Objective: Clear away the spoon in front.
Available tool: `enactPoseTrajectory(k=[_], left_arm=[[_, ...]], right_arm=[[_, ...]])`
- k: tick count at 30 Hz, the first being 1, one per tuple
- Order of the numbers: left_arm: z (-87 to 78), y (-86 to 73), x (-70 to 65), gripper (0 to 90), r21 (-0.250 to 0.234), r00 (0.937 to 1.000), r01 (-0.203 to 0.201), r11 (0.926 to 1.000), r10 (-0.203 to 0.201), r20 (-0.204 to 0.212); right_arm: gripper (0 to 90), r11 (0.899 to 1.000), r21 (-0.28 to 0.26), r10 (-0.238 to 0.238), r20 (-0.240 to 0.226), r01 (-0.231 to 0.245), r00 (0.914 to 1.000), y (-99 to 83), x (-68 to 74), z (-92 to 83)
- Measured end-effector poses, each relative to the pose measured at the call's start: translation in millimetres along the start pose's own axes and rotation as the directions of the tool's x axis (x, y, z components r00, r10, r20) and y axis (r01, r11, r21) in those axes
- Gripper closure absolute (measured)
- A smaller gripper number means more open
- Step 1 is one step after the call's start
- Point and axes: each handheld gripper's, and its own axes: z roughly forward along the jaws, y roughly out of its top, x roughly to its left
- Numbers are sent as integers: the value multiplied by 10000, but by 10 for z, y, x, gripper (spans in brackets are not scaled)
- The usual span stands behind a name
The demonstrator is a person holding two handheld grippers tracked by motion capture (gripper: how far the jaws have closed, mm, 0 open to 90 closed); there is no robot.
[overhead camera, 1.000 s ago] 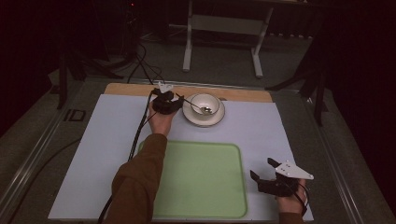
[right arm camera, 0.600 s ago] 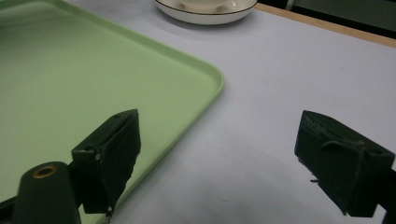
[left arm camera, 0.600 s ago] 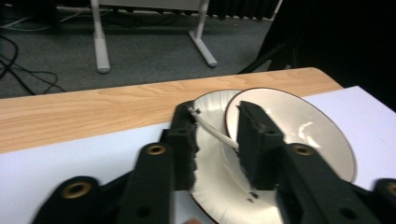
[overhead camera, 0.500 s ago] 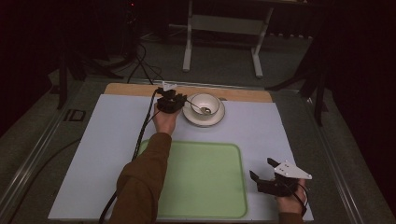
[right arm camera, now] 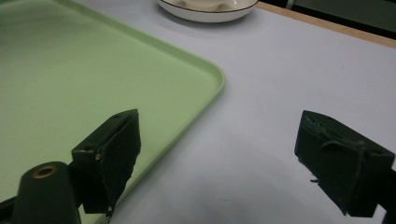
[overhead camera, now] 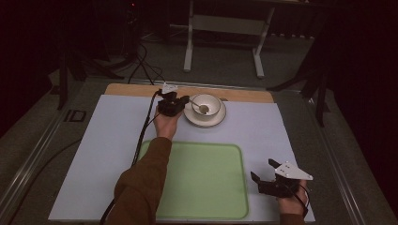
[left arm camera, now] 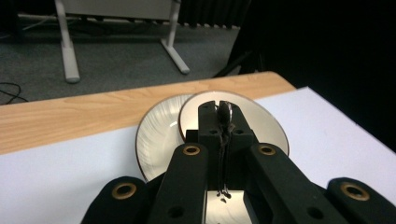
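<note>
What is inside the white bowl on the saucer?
A spoon lies in the bowl; the left gripper is shut on its handle. The gripper covers part of the bowl's inside, so other contents cannot be judged.

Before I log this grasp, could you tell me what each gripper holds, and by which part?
The left gripper has just closed on the spoon by its handle, above the cup; the right gripper is open and holds nothing.

Dim lab: taped test table (overhead camera: pixel 117 136), trailing floor cables (overhead camera: pixel 141 65).
</note>
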Motion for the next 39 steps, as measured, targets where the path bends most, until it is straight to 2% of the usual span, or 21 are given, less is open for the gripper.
enactPoseTrajectory(k=[4,7,10,18,27,39], left_arm=[[-85,59,-1,888,-311,10000,32,9995,-33,-35],[-168,108,-5,889,-551,9998,167,9983,-163,90],[-251,150,-9,889,-713,9998,127,9974,-118,131],[-472,189,12,889,-725,9996,-263,9970,267,51],[-738,193,94,890,-801,9996,-259,9964,254,-76],[-1166,134,219,891,-695,9978,-309,9971,267,-603]], right_arm=[[141,10000,-12,-12,0,12,10000,4,1,-1],[141,10000,-3,-8,19,8,10000,4,-2,-4],[141,10000,-43,32,29,-32,10000,6,-10,-12],[141,10000,-59,-51,-8,51,10000,17,-10,-11],[141,10000,-65,-71,15,71,10000,21,-11,-14],[141,9998,-135,-160,61,161,9999,36,-7,-25]])
